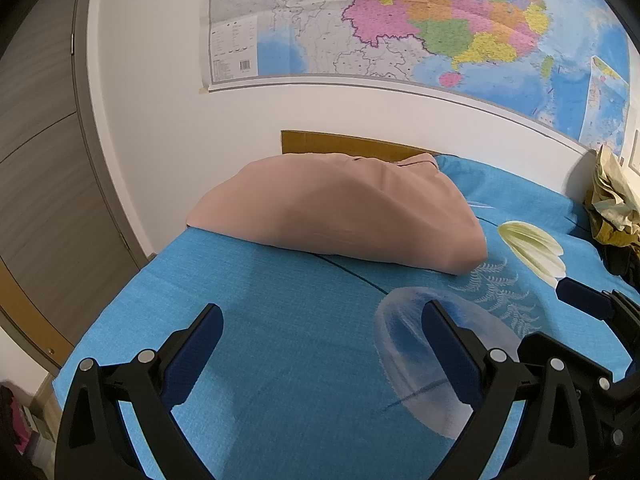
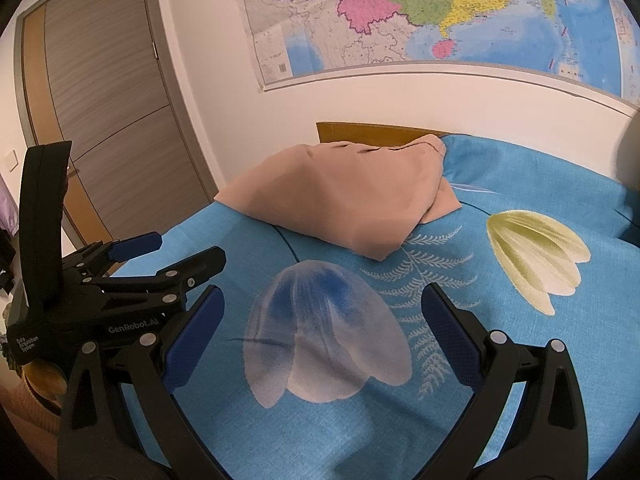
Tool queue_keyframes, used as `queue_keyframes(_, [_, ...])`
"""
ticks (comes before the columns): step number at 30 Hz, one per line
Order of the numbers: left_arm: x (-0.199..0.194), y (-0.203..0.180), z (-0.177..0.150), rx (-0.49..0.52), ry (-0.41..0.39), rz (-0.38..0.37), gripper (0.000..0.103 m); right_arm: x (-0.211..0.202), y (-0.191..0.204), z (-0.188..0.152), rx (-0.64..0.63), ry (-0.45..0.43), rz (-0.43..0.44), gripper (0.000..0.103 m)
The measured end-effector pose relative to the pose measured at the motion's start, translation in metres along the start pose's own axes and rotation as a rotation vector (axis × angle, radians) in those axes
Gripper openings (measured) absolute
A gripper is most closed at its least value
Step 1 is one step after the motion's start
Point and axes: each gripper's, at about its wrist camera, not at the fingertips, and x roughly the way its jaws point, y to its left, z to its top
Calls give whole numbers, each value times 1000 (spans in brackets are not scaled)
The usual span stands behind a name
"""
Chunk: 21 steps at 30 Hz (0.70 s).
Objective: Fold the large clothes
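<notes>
A folded beige-pink garment (image 1: 340, 212) lies near the far edge of the bed with the blue flower-print sheet (image 1: 256, 320). The right wrist view shows the garment (image 2: 340, 192) as a flat folded bundle, its corner pointing toward me. My left gripper (image 1: 322, 332) hovers open above the sheet, well short of the garment, nothing between its fingers. My right gripper (image 2: 322, 316) is also open over the printed flower, empty. In the right wrist view the left gripper (image 2: 176, 252) appears at the left, jaws apart. A finger of the right gripper (image 1: 584, 298) shows at the right edge.
A large map (image 1: 400, 20) hangs on the white wall behind the bed. A brown headboard panel (image 1: 344, 142) stands behind the garment. A wooden door (image 2: 104, 112) is at the left. Crumpled yellowish fabric (image 1: 612, 200) lies at the bed's far right.
</notes>
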Motion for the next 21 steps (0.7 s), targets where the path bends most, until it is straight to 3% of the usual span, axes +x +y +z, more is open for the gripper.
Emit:
queue_keyframes(15, [-7, -7, -3, 23, -30, 5, 93, -3, -4, -1, 7, -5, 5, 97])
queue_keyframes(21, [-3, -13, -4, 16, -2, -35, 96, -9, -11, -4, 19, -9, -18, 97])
